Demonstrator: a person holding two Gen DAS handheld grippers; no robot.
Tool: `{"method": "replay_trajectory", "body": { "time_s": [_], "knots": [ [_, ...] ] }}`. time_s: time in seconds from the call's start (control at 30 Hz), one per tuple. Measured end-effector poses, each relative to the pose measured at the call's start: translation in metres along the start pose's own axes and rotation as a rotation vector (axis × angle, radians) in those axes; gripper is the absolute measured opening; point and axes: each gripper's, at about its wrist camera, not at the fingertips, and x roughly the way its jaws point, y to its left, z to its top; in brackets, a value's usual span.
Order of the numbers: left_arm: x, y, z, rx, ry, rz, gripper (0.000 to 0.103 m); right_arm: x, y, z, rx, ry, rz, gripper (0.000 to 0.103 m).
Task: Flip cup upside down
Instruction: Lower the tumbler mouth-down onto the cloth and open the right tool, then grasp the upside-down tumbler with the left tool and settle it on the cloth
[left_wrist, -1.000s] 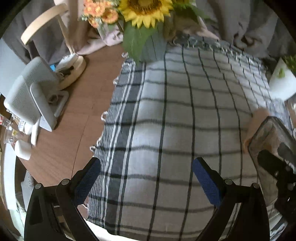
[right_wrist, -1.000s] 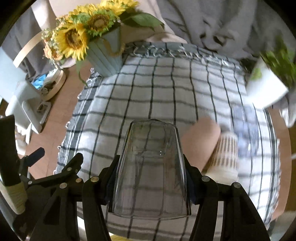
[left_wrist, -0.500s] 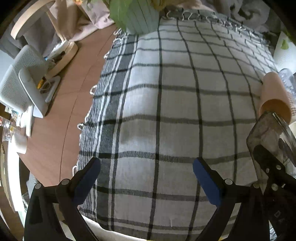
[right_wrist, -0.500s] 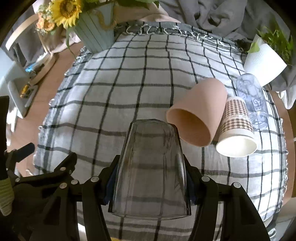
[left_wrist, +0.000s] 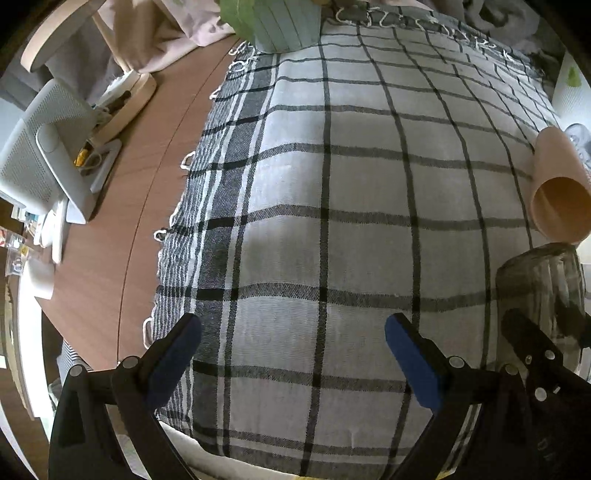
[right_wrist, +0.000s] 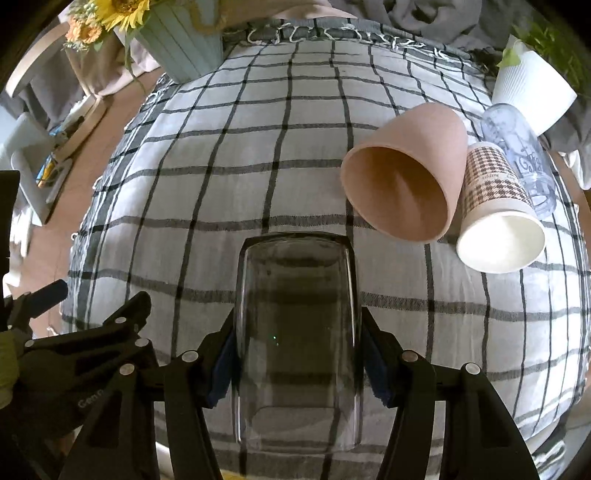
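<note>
My right gripper (right_wrist: 297, 365) is shut on a clear glass cup (right_wrist: 295, 332), held above the plaid cloth (right_wrist: 258, 166) near its front edge, one end pointing away from me. The same cup (left_wrist: 539, 288) and gripper show at the right edge of the left wrist view. My left gripper (left_wrist: 291, 354) is open and empty over the cloth's front left part. A pink cup (right_wrist: 402, 173), a houndstooth paper cup (right_wrist: 498, 218) and a clear printed glass (right_wrist: 517, 147) lie on their sides at the right.
A pale green vase with sunflowers (right_wrist: 177, 40) stands at the cloth's back left. A white plant pot (right_wrist: 532, 85) stands at the back right. The wooden table (left_wrist: 122, 206) shows left of the cloth, with a white device (left_wrist: 40, 147) on it.
Both grippers tilted downward and rose over the cloth. The glass cup, still held, has turned in the right gripper. The lying cups came into full view.
</note>
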Motion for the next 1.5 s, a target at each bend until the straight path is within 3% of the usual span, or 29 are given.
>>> {"method": "replay_trajectory", "body": {
  "time_s": [0.13,0.4,0.53,0.63,0.67,1.0,1.2,1.4,1.5],
  "knots": [
    [-0.010,0.003,0.004,-0.005,-0.013,-0.001,0.102,-0.014,-0.004,0.000,0.021,-0.028,0.006,0.073],
    [-0.063,-0.015,0.013,0.039,-0.070,-0.112,0.102,-0.098,-0.040,-0.008,0.186,-0.222,-0.022,0.079],
    [-0.077,-0.038,0.024,0.085,-0.065,-0.182,0.102,-0.120,-0.061,-0.003,0.228,-0.256,-0.037,0.080],
    [-0.082,-0.061,0.029,0.109,-0.036,-0.237,0.102,-0.126,-0.079,-0.003,0.254,-0.258,-0.041,0.080],
    [-0.081,-0.062,0.026,0.059,-0.021,-0.293,0.102,-0.126,-0.085,-0.003,0.266,-0.252,-0.045,0.080],
    [-0.044,-0.109,0.048,0.040,0.113,-0.304,0.094,-0.111,-0.134,-0.010,0.347,-0.195,-0.044,0.080],
    [-0.028,-0.120,0.050,0.000,0.166,-0.311,0.082,-0.099,-0.147,-0.010,0.349,-0.148,-0.015,0.080],
    [-0.018,-0.131,0.046,-0.009,0.204,-0.326,0.059,-0.092,-0.155,-0.011,0.335,-0.120,-0.006,0.080],
    [-0.024,-0.135,0.042,0.009,0.186,-0.306,0.058,-0.092,-0.158,-0.012,0.320,-0.116,-0.002,0.080]
  ]
}}
